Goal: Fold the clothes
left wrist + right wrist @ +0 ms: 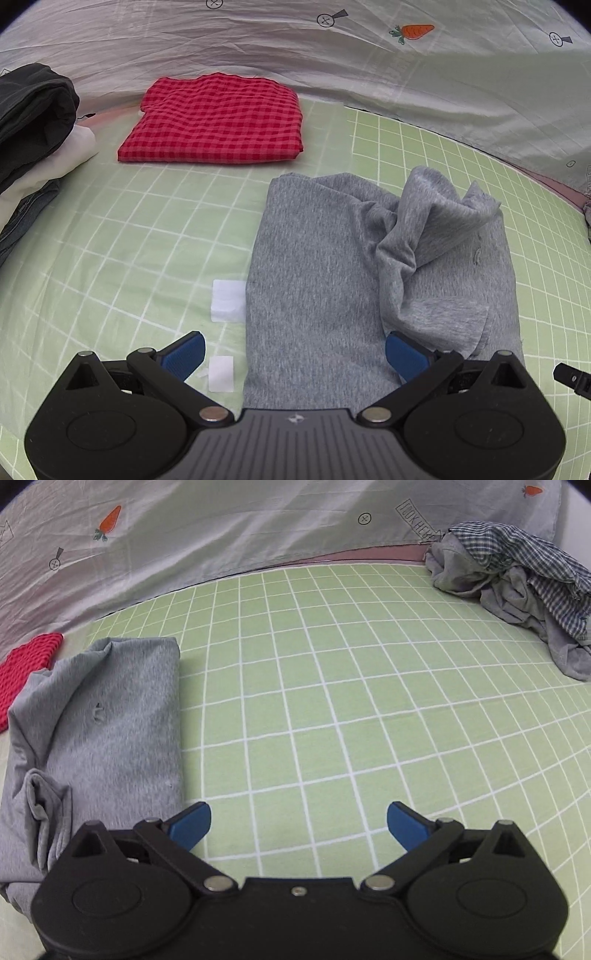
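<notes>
Two views, one relation that matters: where the gray garment sits relative to each gripper.

Left view, left gripper: jaws wide apart, nothing clamped; the garment passes under the gap, right pad over the cloth, left pad over bare sheet.
Left view, gray garment: lies on the green grid sheet, straight ahead of this gripper, long axis running away from the camera.
Left view, loose part: a rumpled flap stands up on the garment's right half (not flat yet).
Left view, neighbours: folded red checked cloth beyond it, apart; dark pile at far left.

Right view, right gripper: jaws spread fully, empty, over bare sheet.
Right view, gray garment: off to this gripper's left, its straight edge just beside the left pad, long axis again pointing away.
Right view, unfolded heap: far right corner, well apart.

Nearer hand: left sits over the garment; right is beside its edge, on the side nearer the flap.
Judgement: flap likely needs smoothing or tucking next, an inward reach from the right.
</notes>
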### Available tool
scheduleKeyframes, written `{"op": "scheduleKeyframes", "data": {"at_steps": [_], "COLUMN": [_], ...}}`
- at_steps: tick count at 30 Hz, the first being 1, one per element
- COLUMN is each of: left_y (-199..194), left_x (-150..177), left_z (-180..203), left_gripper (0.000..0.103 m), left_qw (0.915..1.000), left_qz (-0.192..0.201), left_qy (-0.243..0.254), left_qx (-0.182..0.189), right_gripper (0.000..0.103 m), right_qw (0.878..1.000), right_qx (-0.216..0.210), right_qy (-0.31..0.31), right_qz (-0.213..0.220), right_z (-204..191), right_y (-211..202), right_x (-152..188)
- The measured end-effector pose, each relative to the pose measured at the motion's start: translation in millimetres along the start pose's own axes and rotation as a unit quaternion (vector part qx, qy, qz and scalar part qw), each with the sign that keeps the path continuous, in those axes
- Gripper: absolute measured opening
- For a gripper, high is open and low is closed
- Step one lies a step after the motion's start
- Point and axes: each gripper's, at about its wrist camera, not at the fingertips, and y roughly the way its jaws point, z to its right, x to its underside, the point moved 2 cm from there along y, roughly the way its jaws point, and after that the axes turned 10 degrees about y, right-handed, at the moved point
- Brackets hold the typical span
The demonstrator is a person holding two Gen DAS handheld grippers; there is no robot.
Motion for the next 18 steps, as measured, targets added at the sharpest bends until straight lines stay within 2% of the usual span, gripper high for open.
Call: {"op": "scheduleKeyframes", "data": {"at_steps": [4, 7, 9, 10, 13, 16, 18], "left_y": [1.7, 9.1, 16.1, 20.3, 35.7, 54.2, 59.8], "left_x": [-16.7, -29.0, -35.4, -38.5, -45.2, -47.0, -46.3], "left_z": [5.1, 7.6, 10.8, 14.0, 28.9, 42.0, 45.1], "left_gripper": [0.102, 0.100, 0.091, 0.091, 0.084, 0.058, 0.010], "left_qw": [0.9997, 0.9974, 0.9943, 0.9930, 0.9931, 0.9919, 0.9900], "left_qz": [0.011, 0.013, 0.011, 0.008, -0.005, -0.023, -0.029], "left_qy": [-0.011, -0.027, -0.035, -0.032, 0.002, 0.033, 0.038], "left_qx": [0.021, 0.066, 0.100, 0.113, 0.117, 0.120, 0.133], "right_gripper": [0.103, 0.103, 0.103, 0.103, 0.103, 0.103, 0.103], "right_qw": [1.000, 1.000, 1.000, 1.000, 1.000, 0.999, 0.999], "right_qx": [0.015, 0.013, 0.013, 0.013, 0.023, 0.031, 0.040], "right_qy": [-0.011, 0.000, 0.001, 0.002, 0.002, 0.006, 0.008], "right_qz": [-0.006, -0.007, -0.004, -0.003, -0.008, -0.015, -0.020], "right_z": [-2.0, -1.3, -1.7, -2.0, -2.0, -0.5, 1.5], "right_y": [12.2, 19.4, 21.4, 22.3, 25.7, 28.6, 29.9], "right_x": [-7.1, -10.9, -11.6, -11.8, -9.9, -7.2, -4.3]}}
